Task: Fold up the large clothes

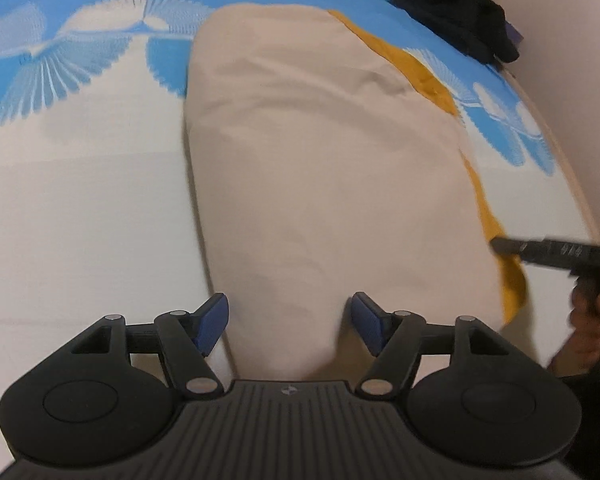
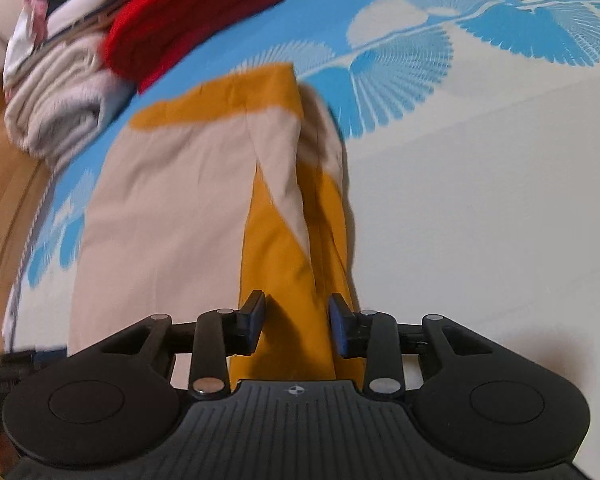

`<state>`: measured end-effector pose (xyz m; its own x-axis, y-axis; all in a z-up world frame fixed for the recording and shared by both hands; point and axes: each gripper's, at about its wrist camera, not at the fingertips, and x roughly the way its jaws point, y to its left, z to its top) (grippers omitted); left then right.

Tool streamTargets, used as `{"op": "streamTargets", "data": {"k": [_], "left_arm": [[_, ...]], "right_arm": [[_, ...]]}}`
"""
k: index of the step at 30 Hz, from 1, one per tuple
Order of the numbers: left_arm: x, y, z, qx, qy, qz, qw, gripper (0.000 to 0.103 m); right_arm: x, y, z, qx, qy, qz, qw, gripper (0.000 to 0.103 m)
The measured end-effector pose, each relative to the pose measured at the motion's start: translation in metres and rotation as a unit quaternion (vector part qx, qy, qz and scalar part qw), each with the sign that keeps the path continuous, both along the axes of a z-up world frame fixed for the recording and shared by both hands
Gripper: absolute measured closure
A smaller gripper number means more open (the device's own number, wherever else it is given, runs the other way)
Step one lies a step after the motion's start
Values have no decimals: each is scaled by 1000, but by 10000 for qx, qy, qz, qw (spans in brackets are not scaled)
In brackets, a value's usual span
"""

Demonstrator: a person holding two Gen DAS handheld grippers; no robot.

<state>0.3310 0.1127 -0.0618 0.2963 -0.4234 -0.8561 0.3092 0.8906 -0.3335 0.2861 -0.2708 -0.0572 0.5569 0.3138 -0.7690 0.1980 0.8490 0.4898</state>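
My left gripper (image 1: 288, 324) is released, its blue pads (image 1: 212, 322) spread either side of the near end of the beige-and-mustard garment (image 1: 324, 168), which runs flat from 6 toward 12 o'clock on the blue-and-white bedsheet (image 1: 80, 184). A mustard edge shows along its 3 o'clock side, where my right gripper's finger pokes in. My right gripper (image 2: 296, 326) also stands unclenched, fingers (image 2: 250, 326) straddling a raised mustard fold (image 2: 284, 264) without pinching it. A red knit (image 2: 204, 12) and a piled grey towel (image 2: 60, 96) sit at 11 o'clock. No readable writing anywhere.
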Motion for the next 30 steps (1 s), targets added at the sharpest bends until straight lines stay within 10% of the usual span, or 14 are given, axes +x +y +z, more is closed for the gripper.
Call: {"op": "streamTargets", "data": {"k": [5, 7, 12, 17, 23, 30], "left_arm": [[-10, -8, -6, 190, -68, -437, 9988, 35], [-14, -10, -7, 275, -151, -544, 9980, 35], [-28, -15, 3, 724, -368, -509, 9954, 28], [-74, -21, 49, 1558, -1637, -21, 9741, 13], [-153, -24, 107, 1261, -2734, 1000, 9483, 0], [-256, -61, 127, 1204, -3292, 1251, 9281, 0]], "right_arm": [[-13, 11, -4, -333, 299, 564, 9974, 68], [-18, 14, -2, -412, 231, 755, 9960, 89], [-27, 20, 14, -832, 38, 985, 9916, 95], [-59, 21, 59, -2118, -694, 458, 9738, 92], [-140, 46, 121, -3041, -2323, 33, 9239, 50], [-226, 78, 132, -2794, -2428, -262, 9286, 37]]}}
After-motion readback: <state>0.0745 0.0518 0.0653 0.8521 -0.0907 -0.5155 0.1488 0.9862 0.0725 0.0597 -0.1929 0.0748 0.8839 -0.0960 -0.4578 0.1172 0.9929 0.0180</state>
